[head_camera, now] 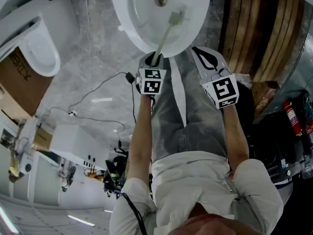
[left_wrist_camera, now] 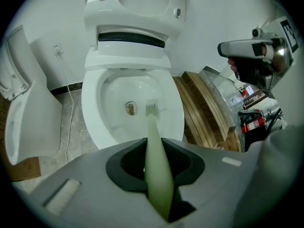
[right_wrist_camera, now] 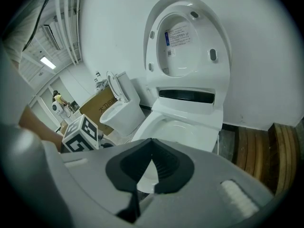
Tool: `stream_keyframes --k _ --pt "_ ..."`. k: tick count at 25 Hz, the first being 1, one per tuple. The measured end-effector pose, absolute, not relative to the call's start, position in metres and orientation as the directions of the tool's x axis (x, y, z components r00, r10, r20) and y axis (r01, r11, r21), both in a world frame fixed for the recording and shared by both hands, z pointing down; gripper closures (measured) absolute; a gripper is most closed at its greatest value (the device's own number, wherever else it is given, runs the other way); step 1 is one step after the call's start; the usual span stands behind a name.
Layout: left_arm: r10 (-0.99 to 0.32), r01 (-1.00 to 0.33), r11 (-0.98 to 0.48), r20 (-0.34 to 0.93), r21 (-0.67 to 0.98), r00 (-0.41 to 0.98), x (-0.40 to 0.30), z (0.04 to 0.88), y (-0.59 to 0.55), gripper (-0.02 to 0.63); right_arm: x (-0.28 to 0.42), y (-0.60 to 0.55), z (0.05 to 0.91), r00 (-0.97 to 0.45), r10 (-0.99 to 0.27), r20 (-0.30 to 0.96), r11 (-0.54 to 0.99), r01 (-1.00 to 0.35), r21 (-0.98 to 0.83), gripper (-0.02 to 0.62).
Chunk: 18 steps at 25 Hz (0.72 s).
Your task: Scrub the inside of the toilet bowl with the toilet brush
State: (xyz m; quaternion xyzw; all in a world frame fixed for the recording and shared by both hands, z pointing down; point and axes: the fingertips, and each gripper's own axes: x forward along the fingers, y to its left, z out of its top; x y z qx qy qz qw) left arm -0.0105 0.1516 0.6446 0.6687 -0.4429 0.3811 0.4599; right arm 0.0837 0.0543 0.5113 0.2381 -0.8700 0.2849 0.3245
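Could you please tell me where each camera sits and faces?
Head view: on the head, steeply down at toilet bowl; arms, left gripper, right gripper show.
Left gripper view: on that gripper, into the bowl; jaws shut on toilet brush.
Right gripper view: on that gripper, toward raised lid; jaws together, empty.
All share the bowl.
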Motion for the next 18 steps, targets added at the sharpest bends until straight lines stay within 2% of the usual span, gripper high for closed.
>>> stream_keyframes --k 18 --pt "-0.091 -0.894 -0.398 0.961 0.205 0.261 -0.041 0.638 0.168 0.500 0.079 0.053 0.509 -0.692 -0.222 0.687 0.720 -0.592 -0.363 0.592"
